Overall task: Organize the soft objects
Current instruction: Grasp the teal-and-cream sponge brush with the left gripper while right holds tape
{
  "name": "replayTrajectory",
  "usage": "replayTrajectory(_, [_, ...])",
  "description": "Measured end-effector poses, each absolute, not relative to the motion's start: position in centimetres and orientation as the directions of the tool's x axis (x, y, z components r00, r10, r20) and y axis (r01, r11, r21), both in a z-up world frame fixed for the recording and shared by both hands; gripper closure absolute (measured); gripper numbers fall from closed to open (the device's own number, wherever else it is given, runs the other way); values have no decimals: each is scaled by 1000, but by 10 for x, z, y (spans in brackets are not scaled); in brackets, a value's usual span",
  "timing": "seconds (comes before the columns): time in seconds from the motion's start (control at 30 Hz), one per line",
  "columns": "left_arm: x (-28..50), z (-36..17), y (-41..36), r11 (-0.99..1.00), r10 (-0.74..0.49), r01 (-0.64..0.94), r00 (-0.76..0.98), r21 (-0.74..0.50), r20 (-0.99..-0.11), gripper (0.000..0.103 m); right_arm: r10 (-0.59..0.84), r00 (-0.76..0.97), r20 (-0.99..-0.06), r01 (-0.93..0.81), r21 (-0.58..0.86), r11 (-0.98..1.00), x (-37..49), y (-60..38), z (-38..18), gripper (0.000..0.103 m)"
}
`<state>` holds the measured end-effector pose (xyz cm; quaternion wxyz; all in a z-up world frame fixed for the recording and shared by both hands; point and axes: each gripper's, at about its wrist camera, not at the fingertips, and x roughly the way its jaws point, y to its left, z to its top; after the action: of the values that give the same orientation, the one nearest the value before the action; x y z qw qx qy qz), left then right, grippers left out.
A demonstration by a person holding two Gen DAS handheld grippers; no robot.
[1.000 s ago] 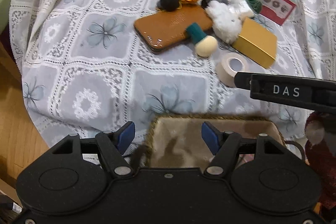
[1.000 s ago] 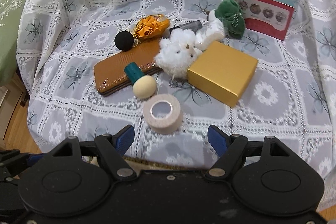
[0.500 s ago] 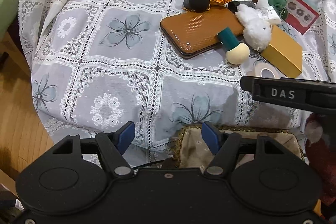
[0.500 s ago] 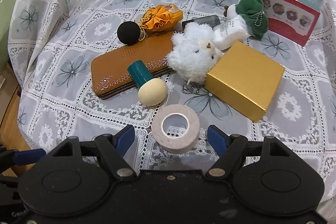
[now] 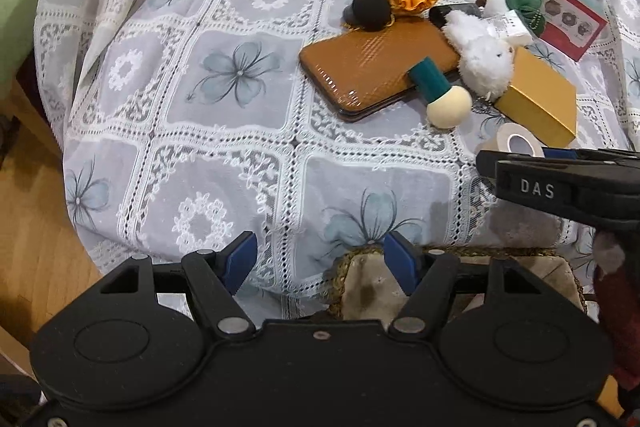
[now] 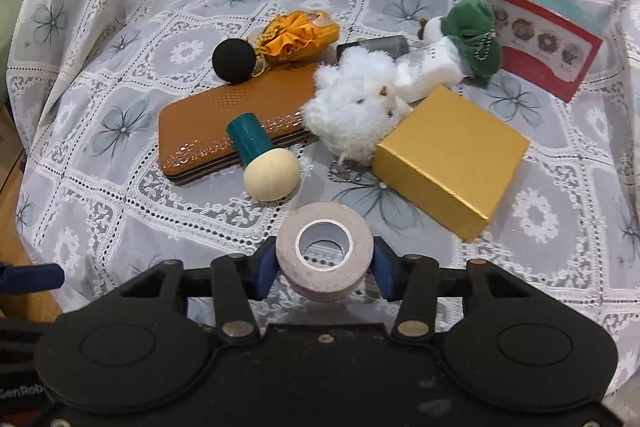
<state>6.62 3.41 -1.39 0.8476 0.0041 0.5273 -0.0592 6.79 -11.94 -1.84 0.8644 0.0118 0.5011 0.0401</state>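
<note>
The right claw [image 6: 324, 269] has just closed on the roll of tape [image 6: 325, 251], its blue pads pressing the roll's two sides, so the roll looks ready to be lifted. It sits on the lace-covered worktop [image 6: 120, 187], just nearer the camera than the gold box [image 6: 448, 159]. The left claw [image 5: 320, 261] hangs released, holding nothing, over the basket [image 5: 560, 275] at the worktop's edge; what the basket holds is hidden.

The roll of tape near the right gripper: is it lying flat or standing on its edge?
Lying flat: the roll of tape shows its open core facing up, and the right gripper fingers press on its sides.
</note>
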Motion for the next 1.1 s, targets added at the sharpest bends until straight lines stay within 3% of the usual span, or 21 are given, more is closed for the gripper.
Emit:
replayTrajectory(0.7, [97,1,-50,881,-162,441,618,168,-769,34,47,550,-834,85,112,990,28,-191,1,56])
replayTrajectory(0.97, [117,-14,-70,829,-156,500,636,250,-756,34,62,543,-838,120,150,981,30,-208,-6,56])
replayTrajectory(1.1, [128,-22,-72,823,-170,520,609,229,-775,34,74,540,-838,123,166,978,31,-213,-9,56])
